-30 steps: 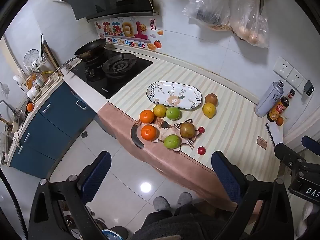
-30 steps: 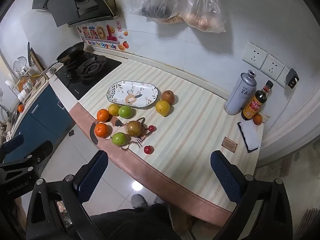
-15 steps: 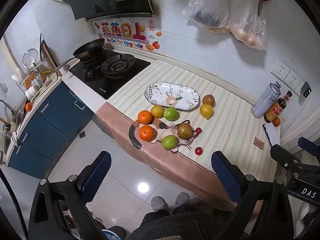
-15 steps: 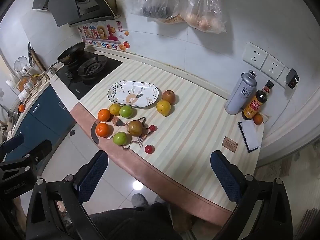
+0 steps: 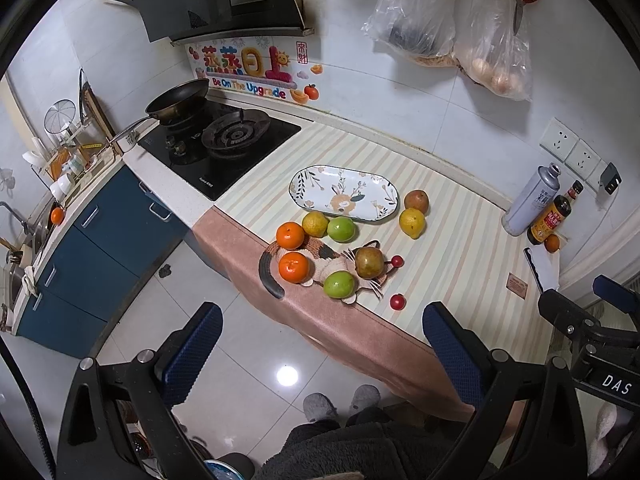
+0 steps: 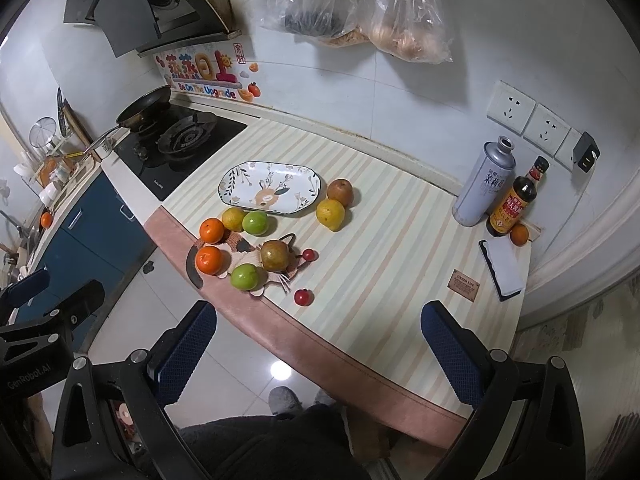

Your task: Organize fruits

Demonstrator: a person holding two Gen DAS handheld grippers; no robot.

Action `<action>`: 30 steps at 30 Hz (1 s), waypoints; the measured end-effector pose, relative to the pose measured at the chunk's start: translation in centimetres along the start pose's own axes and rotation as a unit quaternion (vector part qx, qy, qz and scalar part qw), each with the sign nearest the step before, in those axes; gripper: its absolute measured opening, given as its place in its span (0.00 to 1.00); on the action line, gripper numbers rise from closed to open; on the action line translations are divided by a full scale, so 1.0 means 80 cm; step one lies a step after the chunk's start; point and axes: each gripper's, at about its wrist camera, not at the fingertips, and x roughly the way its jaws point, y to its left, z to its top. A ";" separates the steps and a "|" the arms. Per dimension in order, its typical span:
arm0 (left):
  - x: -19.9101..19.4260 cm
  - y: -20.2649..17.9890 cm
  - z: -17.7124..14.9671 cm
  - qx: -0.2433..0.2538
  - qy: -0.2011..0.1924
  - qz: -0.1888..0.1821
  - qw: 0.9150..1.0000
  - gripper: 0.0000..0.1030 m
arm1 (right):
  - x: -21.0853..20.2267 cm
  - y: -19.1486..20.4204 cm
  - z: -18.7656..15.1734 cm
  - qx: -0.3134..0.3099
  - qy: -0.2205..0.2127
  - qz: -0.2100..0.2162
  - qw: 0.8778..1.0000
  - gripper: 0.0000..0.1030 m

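Observation:
An oval flowered plate point(image 5: 344, 193) point(image 6: 270, 188) lies empty on the striped counter. Fruit sits around it: two oranges point(image 5: 291, 236) point(image 6: 209, 260), two green apples point(image 5: 339, 284) point(image 6: 256, 222), yellow fruit point(image 5: 412, 222) point(image 6: 330, 214), brown pears point(image 5: 369, 262) point(image 6: 340, 192) and small red fruits point(image 5: 397, 301) point(image 6: 303, 297). Some rest on a cat-shaped mat point(image 5: 320, 258) point(image 6: 244, 250). My left gripper point(image 5: 320, 350) and right gripper point(image 6: 316, 340) are both open and empty, held high above the floor, short of the counter's front edge.
A gas hob point(image 5: 224, 140) with a frying pan point(image 5: 176, 100) is at the left. A grey can point(image 6: 482, 184), a sauce bottle point(image 6: 514, 204), a small orange point(image 6: 519, 235) and a notepad point(image 6: 504, 268) stand at the right. Plastic bags point(image 6: 360, 4) hang on the wall.
Both views have shifted slightly; the counter and fruit sit a little nearer the frame centre. Both grippers stay open. No fruit has moved.

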 end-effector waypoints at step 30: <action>-0.009 0.003 0.001 -0.002 -0.005 -0.005 1.000 0.99 | -0.002 -0.001 0.001 0.003 0.000 0.002 1.000 1.00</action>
